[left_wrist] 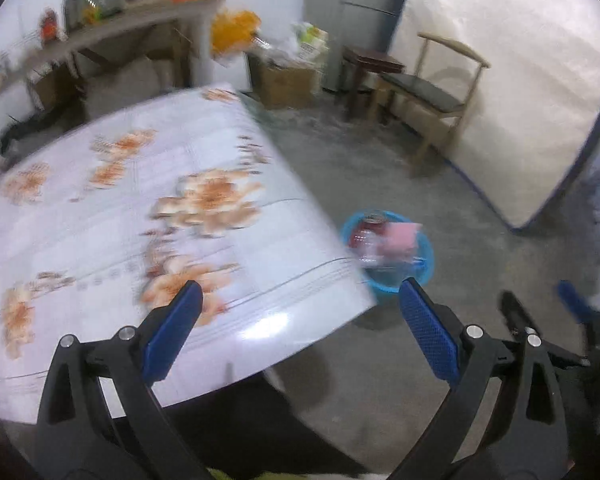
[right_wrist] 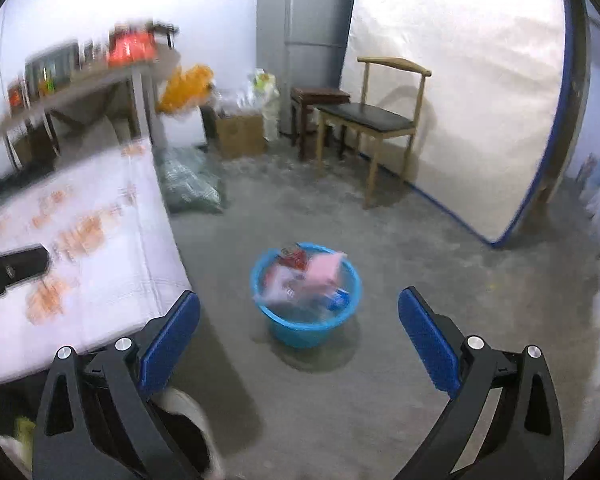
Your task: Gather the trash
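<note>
A blue plastic basin [right_wrist: 306, 322] stands on the concrete floor and holds trash: a pink packet [right_wrist: 324, 270], a red wrapper [right_wrist: 294, 258] and clear plastic. In the left wrist view the same basin [left_wrist: 384, 284] shows just past the table's corner. My right gripper [right_wrist: 299, 312] hovers well above the basin, open, nothing between its blue pads. My left gripper [left_wrist: 300, 308] is open and empty too, over the near corner of the floral-cloth table [left_wrist: 100, 232]. The right gripper [left_wrist: 540, 312] shows at the left view's lower right.
A wooden chair [right_wrist: 374, 120] and dark stool [right_wrist: 320, 98] stand by a leaning mattress [right_wrist: 460, 80] and grey fridge [right_wrist: 300, 40]. A cardboard box [right_wrist: 240, 132], bags and a cluttered shelf [right_wrist: 80, 80] line the far wall. A green bundle [right_wrist: 190, 182] lies beside the table.
</note>
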{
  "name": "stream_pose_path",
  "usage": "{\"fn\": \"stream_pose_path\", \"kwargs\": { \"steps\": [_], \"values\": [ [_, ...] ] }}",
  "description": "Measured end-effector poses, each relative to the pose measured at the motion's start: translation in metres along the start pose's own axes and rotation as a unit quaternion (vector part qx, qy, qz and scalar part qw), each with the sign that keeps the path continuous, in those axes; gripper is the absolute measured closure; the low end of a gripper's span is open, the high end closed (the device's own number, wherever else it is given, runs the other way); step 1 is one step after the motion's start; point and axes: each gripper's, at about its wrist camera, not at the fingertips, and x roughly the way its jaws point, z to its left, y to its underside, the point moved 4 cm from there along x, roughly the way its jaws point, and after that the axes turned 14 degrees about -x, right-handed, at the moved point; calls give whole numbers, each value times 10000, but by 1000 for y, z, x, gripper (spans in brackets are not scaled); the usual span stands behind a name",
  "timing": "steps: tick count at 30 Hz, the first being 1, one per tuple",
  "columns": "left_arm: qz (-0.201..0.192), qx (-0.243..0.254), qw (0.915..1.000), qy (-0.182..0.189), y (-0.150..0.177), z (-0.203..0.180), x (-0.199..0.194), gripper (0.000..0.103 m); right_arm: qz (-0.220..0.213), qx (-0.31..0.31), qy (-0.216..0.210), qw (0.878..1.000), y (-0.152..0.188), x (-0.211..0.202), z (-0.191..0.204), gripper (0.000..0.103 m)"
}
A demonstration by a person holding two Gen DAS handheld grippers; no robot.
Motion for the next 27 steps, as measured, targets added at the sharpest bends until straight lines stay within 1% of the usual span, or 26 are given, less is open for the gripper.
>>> {"fn": "stream_pose_path", "kwargs": {
  "steps": [2,3,5,9,12,15,27],
  "values": [
    [-116,56,9995,-305,9,9,-4,9,211,-66,83,9997,9,0,6,6],
    [-128,64,9988,-467,13,12,-4,9,285,-20,108,9995,12,0,6,6],
    [-161,28,9976,-673,18,21,-6,9,420,160,91,9989,17,2,3,6],
    [-149,-115,9952,-956,23,37,-5,9,568,475,84,9972,22,8,-4,6],
    [-104,-126,9939,-1095,24,41,0,9,592,497,161,9969,22,7,-2,6],
    [-113,-103,9930,-1172,24,42,0,9,617,485,193,9967,21,9,0,6],
    [-46,-148,9937,-1106,25,39,3,9,589,415,294,9970,16,9,2,6]
  ]
}}
